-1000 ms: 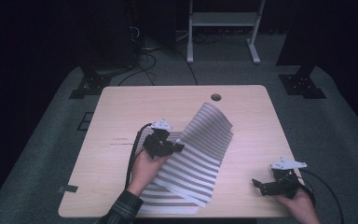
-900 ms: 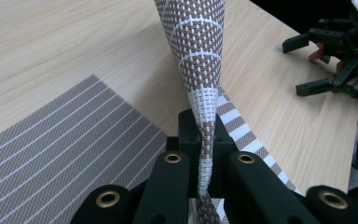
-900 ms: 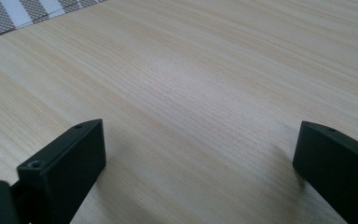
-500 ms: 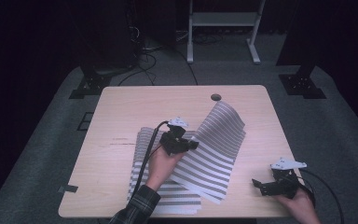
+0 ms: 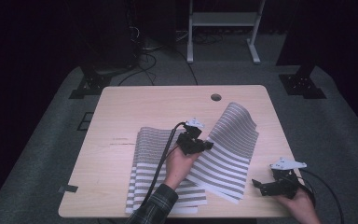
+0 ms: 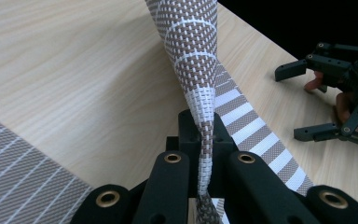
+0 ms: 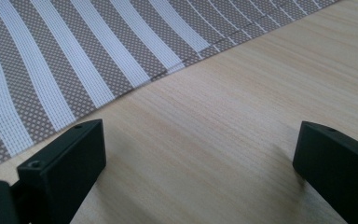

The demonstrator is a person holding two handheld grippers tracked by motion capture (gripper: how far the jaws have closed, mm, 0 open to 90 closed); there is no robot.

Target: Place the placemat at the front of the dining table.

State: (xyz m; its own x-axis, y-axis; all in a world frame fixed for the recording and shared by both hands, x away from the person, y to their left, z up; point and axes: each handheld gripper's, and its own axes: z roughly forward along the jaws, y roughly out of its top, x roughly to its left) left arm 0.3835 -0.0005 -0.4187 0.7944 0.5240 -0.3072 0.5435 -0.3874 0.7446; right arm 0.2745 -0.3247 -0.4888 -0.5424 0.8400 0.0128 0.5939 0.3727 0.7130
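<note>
Just then the left gripper had its jaws pinched on the edge of a striped woven placemat, lifting and curling it over a second striped placemat that lay flat near the front edge of the wooden tabletop. Toward the front right corner, the right gripper rested with jaws spread, nothing between them, just beside the lifted mat's edge.

Wood table w/ hole – white stand behind.
</note>
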